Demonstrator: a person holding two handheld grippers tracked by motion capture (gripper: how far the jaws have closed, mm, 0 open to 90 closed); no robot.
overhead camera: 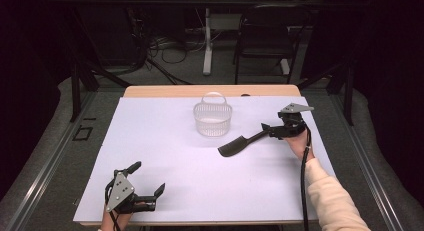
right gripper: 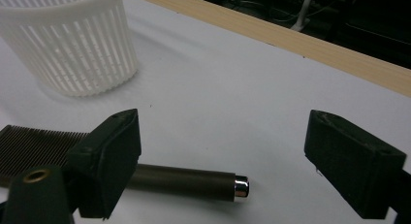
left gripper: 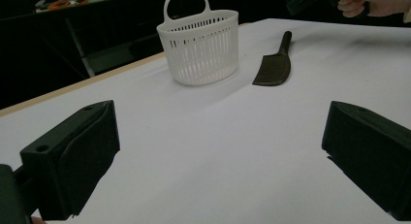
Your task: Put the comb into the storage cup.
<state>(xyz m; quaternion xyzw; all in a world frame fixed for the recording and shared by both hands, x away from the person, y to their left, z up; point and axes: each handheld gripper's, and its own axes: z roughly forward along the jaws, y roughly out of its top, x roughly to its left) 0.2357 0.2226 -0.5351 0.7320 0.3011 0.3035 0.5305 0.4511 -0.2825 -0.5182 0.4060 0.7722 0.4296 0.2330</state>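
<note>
Right gripper released, jaws straddling comb handle end; push further along the handle, centre it, then clench.

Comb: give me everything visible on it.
The comb is dark brown to black, plastic by the look, with a broad head of fine teeth and a round, straight handle ending in a shiny metal cap. It lies flat on the white table cover, just right of the white slatted basket and apart from it. The handle end sits between the right gripper's open jaws; no pad presses on it.
</note>
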